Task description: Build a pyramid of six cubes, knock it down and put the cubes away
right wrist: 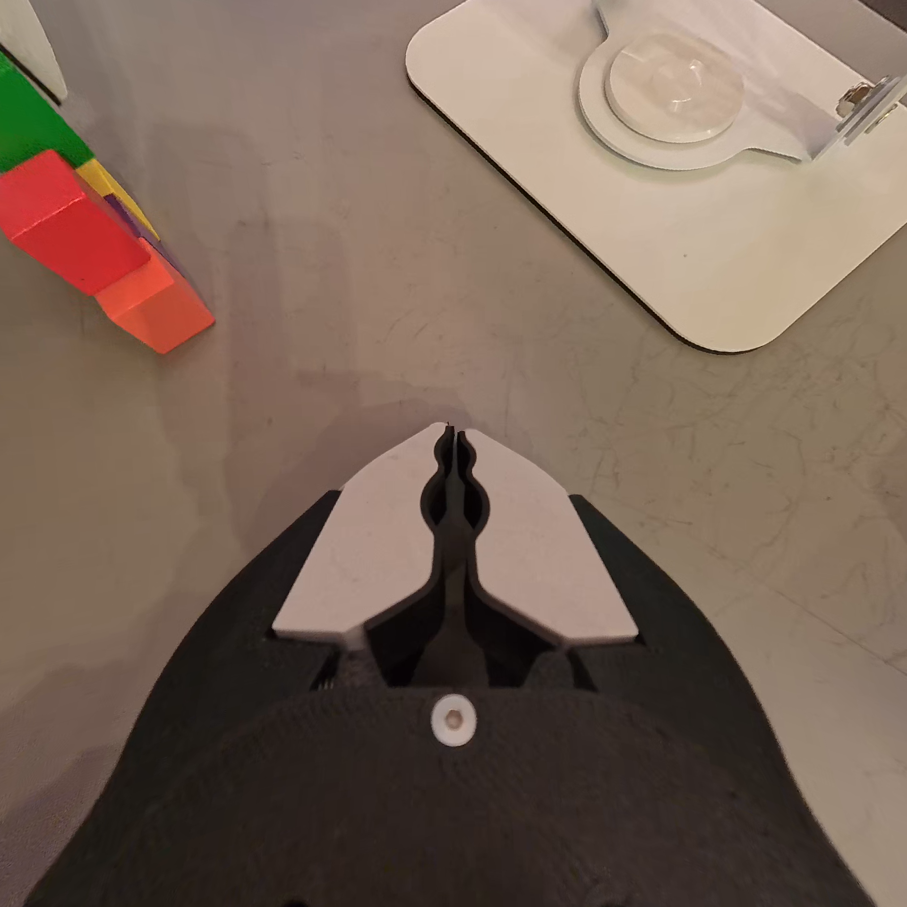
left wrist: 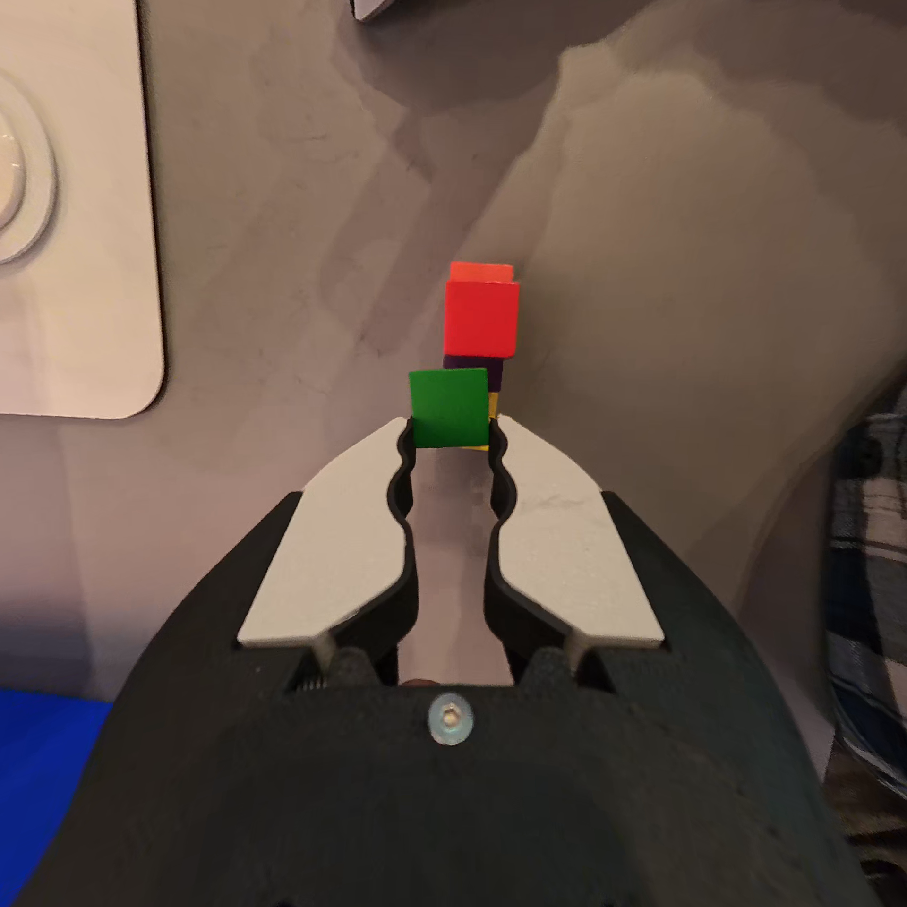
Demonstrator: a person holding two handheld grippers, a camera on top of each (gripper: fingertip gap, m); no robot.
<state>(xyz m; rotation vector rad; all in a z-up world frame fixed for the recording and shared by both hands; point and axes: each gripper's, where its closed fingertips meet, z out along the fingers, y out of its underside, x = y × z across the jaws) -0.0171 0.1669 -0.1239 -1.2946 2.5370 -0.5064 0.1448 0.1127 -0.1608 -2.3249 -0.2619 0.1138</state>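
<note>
Grey, faintly marbled tabletop (right wrist: 564, 343) fills both wrist views, with shadows lying across it in the left wrist view. Your left gripper (left wrist: 450, 432) pinches a green cube (left wrist: 449, 410) between its black pads, both tips pressed to the cube's sides, right over the partly built stack. Just beyond it sits a red cube (left wrist: 481, 316) on top, an orange cube (left wrist: 481, 271) behind that, a purple cube (left wrist: 495, 380) under the red one, and a yellow cube (left wrist: 493, 407) of which only a sliver shows beside your right fingertip. From the right wrist view the same cluster crowds the upper left edge, the orange cube nearest you on the table. Your right gripper (right wrist: 452, 432) hangs with its tips pressed together on nothing, well apart from the cubes, over bare table. Open room for moving lies between the stack and a white board (right wrist: 638, 235) with rounded corners, which carries a round clear disc (right wrist: 675, 91) and reaches the frame's top and right edges. Its other view puts it against the far left, near the stack's left side. A blue patch (left wrist: 44, 785) marks the lower left corner, and plaid cloth (left wrist: 868, 589) borders the right edge.
</note>
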